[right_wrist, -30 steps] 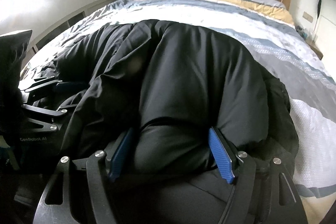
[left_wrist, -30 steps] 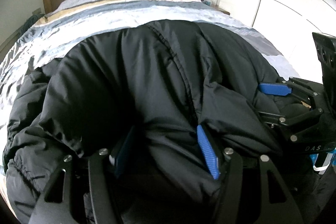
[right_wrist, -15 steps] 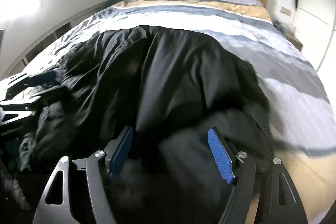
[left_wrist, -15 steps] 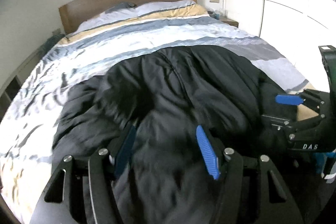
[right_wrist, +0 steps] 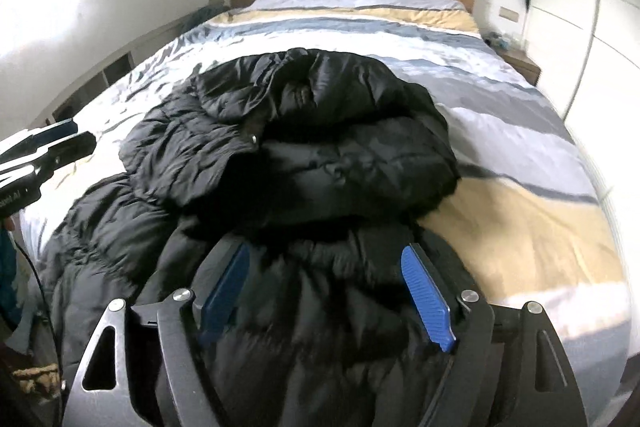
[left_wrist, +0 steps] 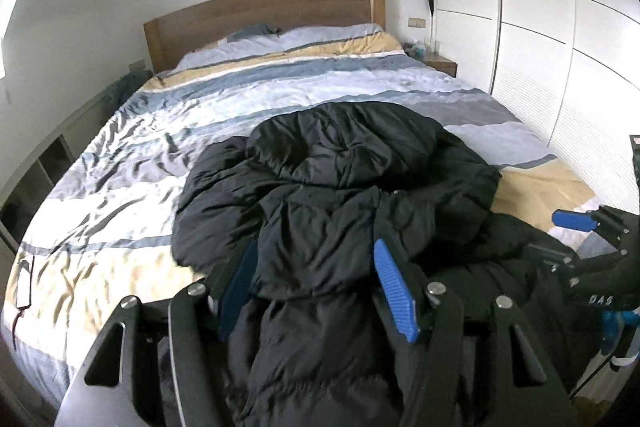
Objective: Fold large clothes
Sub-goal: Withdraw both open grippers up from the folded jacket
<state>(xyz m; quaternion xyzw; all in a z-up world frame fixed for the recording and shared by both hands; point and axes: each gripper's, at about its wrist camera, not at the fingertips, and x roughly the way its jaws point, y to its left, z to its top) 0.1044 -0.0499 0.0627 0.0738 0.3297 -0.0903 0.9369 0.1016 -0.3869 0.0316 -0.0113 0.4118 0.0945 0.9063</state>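
A black puffer jacket (left_wrist: 340,183) lies bunched on the striped bed, its upper part folded over toward me; it also shows in the right wrist view (right_wrist: 304,147). My left gripper (left_wrist: 316,259) is open, its blue pads (left_wrist: 394,291) wide apart over the jacket's near edge, with fabric lying between them. My right gripper (right_wrist: 326,267) is open too, blue pads (right_wrist: 426,295) apart above the jacket's near hem. The right gripper shows at the right edge of the left wrist view (left_wrist: 580,227), and the left gripper at the left edge of the right wrist view (right_wrist: 48,147).
The bed (left_wrist: 168,131) has a striped grey, white and yellow duvet and a wooden headboard (left_wrist: 260,15). White wardrobe doors (left_wrist: 540,47) stand to the right, with a bedside table (left_wrist: 440,63) beside them. Low shelves (left_wrist: 40,167) run along the left wall.
Both grippers have pulled back from the jacket toward the foot of the bed and no longer press into it. The jacket has dropped onto the bed in a folded heap.
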